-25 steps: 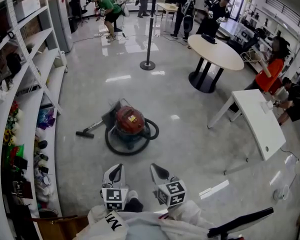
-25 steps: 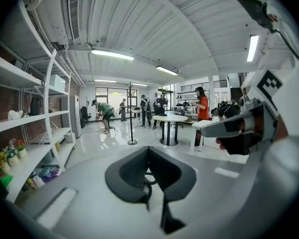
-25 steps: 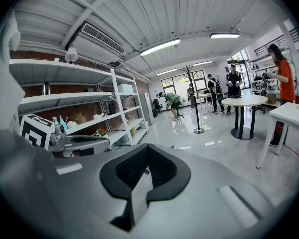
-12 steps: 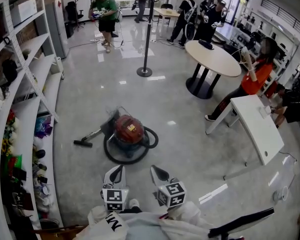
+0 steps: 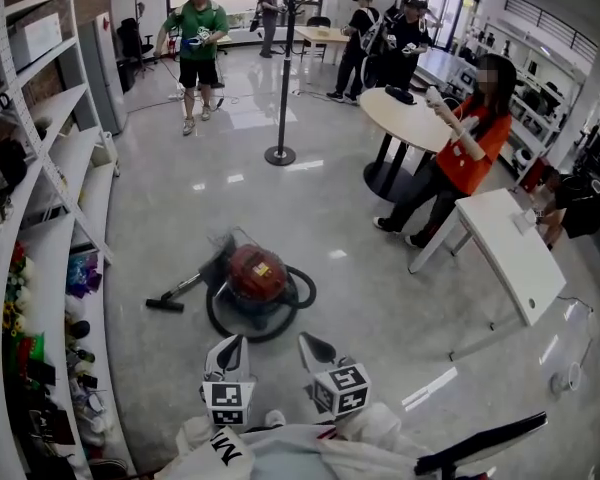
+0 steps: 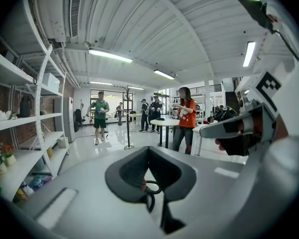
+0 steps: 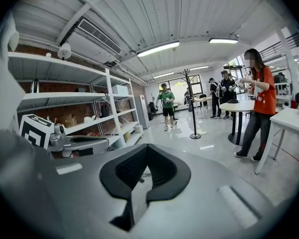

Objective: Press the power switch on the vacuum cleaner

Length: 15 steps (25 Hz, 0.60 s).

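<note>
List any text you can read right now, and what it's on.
Nothing reads clearly.
Vacuum cleaner: yellow label on top, too small to read.
Cubes on left gripper and right gripper: square markers, no words.
White clothing: dark letters, cut off, unreadable.

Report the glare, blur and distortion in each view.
Head view: fisheye bows the shelving; light glares off the glossy floor; the vacuum cleaner looks slightly smeared. Left gripper view: black vignette corners, left hand-held gripper soft up close. Right gripper view: same vignette, bright ceiling lamp.
</note>
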{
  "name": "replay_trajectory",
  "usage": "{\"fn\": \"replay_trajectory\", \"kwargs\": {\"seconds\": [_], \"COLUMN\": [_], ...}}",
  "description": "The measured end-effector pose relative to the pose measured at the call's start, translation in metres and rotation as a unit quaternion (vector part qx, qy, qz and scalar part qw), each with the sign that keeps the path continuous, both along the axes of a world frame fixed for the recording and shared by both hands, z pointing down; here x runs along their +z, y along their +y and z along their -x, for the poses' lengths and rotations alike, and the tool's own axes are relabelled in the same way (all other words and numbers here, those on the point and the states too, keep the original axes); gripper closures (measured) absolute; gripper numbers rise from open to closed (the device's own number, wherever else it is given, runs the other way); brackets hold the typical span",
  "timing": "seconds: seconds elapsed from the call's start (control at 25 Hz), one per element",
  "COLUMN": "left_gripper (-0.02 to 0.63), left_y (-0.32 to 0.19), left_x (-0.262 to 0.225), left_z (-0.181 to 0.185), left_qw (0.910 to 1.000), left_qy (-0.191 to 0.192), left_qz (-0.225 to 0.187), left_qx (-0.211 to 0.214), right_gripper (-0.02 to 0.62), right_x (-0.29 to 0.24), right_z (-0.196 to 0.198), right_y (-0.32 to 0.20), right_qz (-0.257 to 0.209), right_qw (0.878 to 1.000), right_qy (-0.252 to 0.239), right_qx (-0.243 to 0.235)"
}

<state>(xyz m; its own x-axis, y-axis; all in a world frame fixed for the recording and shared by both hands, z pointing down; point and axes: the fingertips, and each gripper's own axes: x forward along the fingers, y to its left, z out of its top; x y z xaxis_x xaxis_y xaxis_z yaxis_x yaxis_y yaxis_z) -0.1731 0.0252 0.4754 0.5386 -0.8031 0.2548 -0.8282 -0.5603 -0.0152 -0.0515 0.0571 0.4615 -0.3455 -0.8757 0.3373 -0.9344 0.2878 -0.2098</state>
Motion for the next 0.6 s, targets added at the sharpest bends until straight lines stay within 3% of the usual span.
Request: {"fn": "replay_trajectory", "kwargs": {"seconds": [0.6], "left_gripper": [0.606], "left_y": [0.005], "left_x": [0.000], "left_z": [-0.006], "left_qw": [0.9998], "left_qy": [0.017], "left_qz": [0.009], "left_qx": [0.001], "right_gripper": [0.595], "right_x": [-0.002], "right_z": [-0.011], "right_y": [0.009], "right_qz": [0.006], "right_qw": [1.000], "right_qy": [0.007], "right_qx": [0.012]}}
